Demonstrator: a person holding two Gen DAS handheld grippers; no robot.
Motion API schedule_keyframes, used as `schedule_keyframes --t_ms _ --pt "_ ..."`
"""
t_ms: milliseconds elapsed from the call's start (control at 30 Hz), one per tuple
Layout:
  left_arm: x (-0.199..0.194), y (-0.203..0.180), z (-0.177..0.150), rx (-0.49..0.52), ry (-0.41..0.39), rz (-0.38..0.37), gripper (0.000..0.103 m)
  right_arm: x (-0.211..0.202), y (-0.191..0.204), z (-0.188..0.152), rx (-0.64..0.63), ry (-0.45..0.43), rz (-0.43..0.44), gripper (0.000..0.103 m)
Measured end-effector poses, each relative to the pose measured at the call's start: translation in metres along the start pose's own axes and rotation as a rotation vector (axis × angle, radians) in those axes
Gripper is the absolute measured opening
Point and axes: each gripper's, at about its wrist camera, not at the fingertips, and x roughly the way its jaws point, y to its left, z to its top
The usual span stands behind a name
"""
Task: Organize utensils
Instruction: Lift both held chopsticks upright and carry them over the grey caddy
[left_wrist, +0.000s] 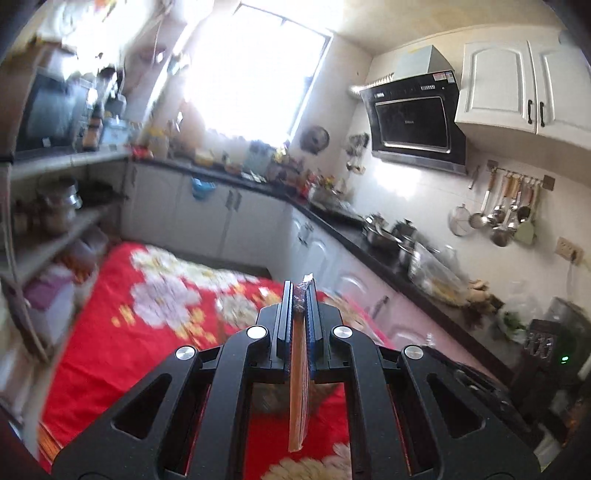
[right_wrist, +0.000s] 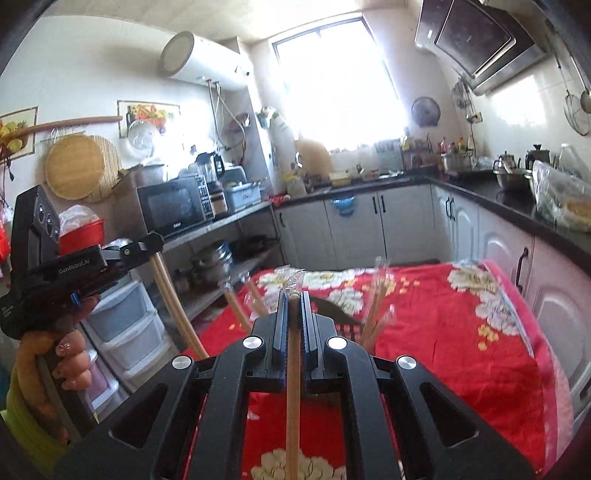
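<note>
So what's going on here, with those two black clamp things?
A person holds a gripper in each hand, above a table with a red flowered cloth. The left gripper is shut on wrapped chopsticks; the right gripper is shut on another pair. More wrapped chopsticks stand on the table beyond.

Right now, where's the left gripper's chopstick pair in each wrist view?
Left wrist: chopsticks bottom centre, clamped between the left gripper's jaws.
Right wrist: left edge, hanging below the left gripper, chopsticks slanting down.
Shared landmark: red floral cloth.
</note>
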Motion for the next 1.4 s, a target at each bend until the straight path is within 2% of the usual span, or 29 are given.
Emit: schedule_keyframes --t_ms 300,600,967,1400 --pt "0.019 0.003 0.024 0.068 -0.088 0.134 0.003 0.013 -0.006 0.02 0.0 -0.062 -0.023 0.006" --pt "0.044 0.001 0.03 0.099 -0.15 0.214 0.003 0.027 -0.002 0.05 -0.061 -0.164 -0.058 0.006" --pt "0.073 0.006 0.014 0.082 -0.142 0.229 0.003 0.061 -0.008 0.06 -0.125 -0.26 -0.099 0.006" --pt "0.091 0.019 -0.011 0.06 -0.091 0.207 0.003 0.109 -0.018 0.022 -0.14 -0.247 -0.135 0.006"
